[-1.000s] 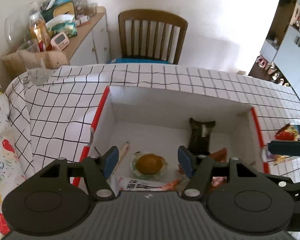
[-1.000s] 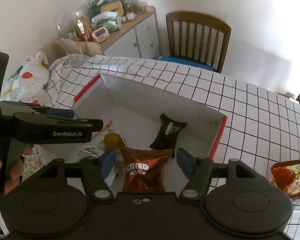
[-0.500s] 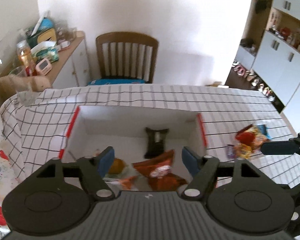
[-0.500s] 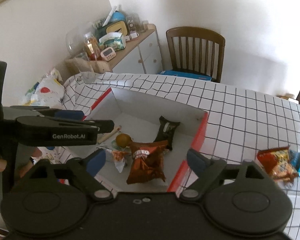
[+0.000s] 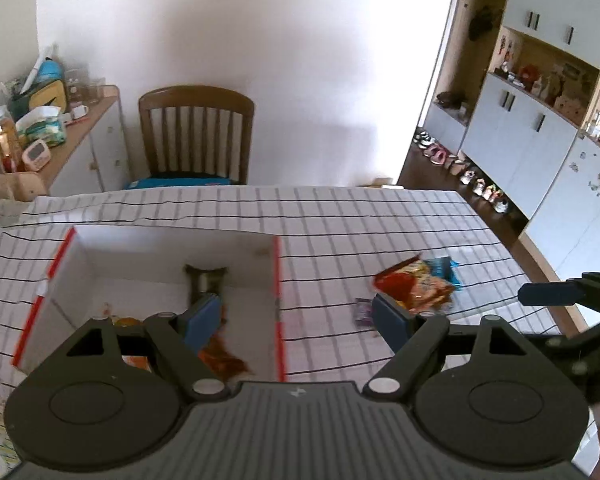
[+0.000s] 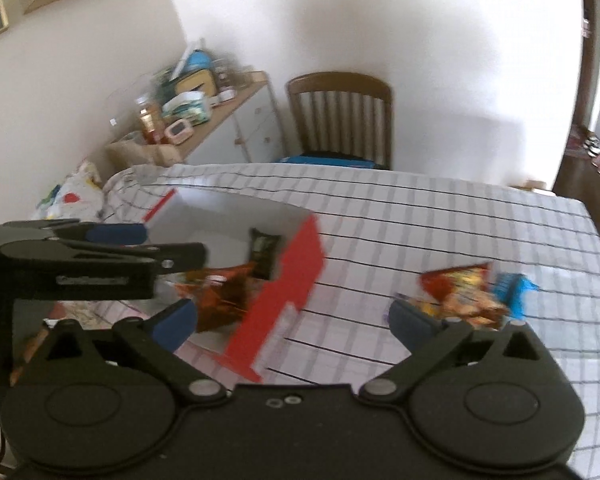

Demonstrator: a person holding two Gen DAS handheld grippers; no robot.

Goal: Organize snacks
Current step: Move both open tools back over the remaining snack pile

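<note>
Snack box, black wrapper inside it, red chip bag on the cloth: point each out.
snack box (image 5: pixel 277 280): left wrist view, red right rim.
black wrapper (image 6: pixel 263 251): right wrist view, pack middle.
red chip bag (image 5: pixel 410 286): left wrist view, bag face.

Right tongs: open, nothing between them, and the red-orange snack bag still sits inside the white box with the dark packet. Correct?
Not quite. The red-orange snack bag lies on the checked tablecloth, outside the white box, as the right wrist view shows. The rest holds: right tongs open and empty, their jaws having just been opening; dark packet in the box.

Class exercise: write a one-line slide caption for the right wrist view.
Open right hand-held gripper above the checked tablecloth, between the snack box and loose packets.
</note>
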